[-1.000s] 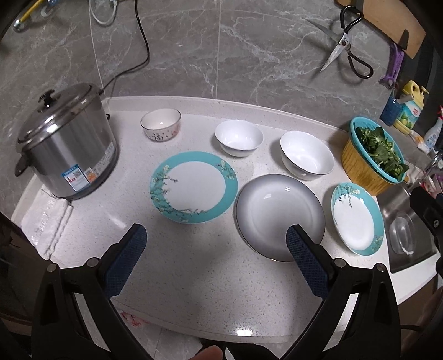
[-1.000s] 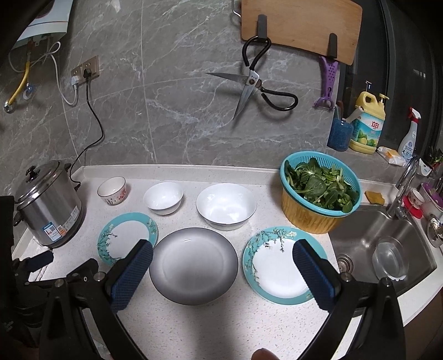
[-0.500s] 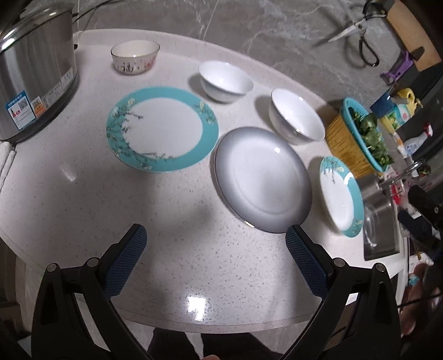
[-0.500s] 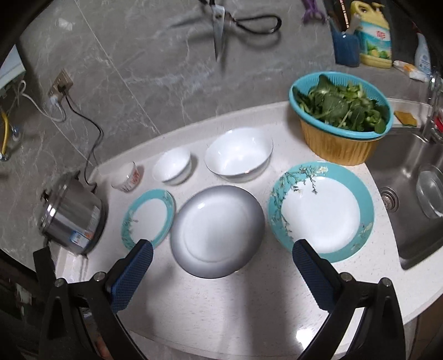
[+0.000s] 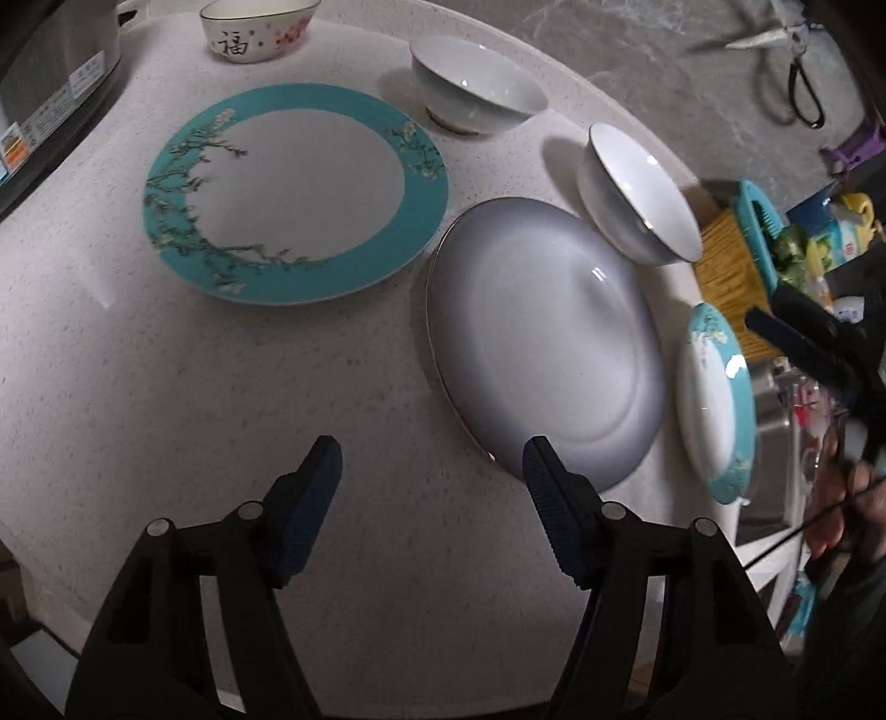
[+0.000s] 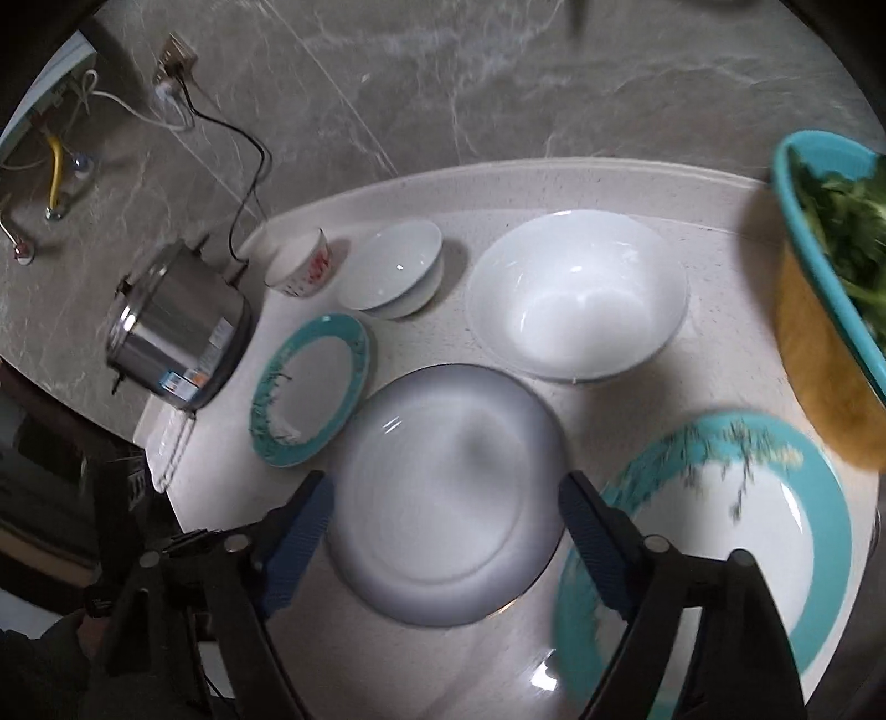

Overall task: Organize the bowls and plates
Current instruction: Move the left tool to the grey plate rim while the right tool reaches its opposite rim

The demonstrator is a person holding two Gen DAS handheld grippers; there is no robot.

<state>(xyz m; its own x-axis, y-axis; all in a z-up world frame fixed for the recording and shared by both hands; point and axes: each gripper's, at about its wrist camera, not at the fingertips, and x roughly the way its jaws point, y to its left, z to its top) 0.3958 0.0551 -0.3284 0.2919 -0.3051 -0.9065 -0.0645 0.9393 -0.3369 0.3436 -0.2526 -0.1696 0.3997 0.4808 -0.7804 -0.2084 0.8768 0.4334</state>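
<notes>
counter [image 5: 166, 415] carries all dishes | grey plate [image 6: 448, 493] centre, just ahead of right gripper [image 6: 443, 531], the nearer one, round so no long axis | left gripper [image 5: 432, 498] over bare counter at the plate's near-left rim | both tilted steeply down, jaws just narrowing yet spread, nothing between the pads

Pale speckled countertop [image 5: 166, 399]. Bearing three plates: teal-rimmed plate [image 5: 293, 188], grey plate [image 5: 542, 338], second teal plate [image 6: 720, 554]. Also three bowls: large white bowl [image 6: 576, 310], small white bowl [image 5: 476, 83], patterned bowl [image 5: 257, 27]; plus steel cooker [image 6: 177, 327], green-filled basket [image 6: 830, 310].
</notes>
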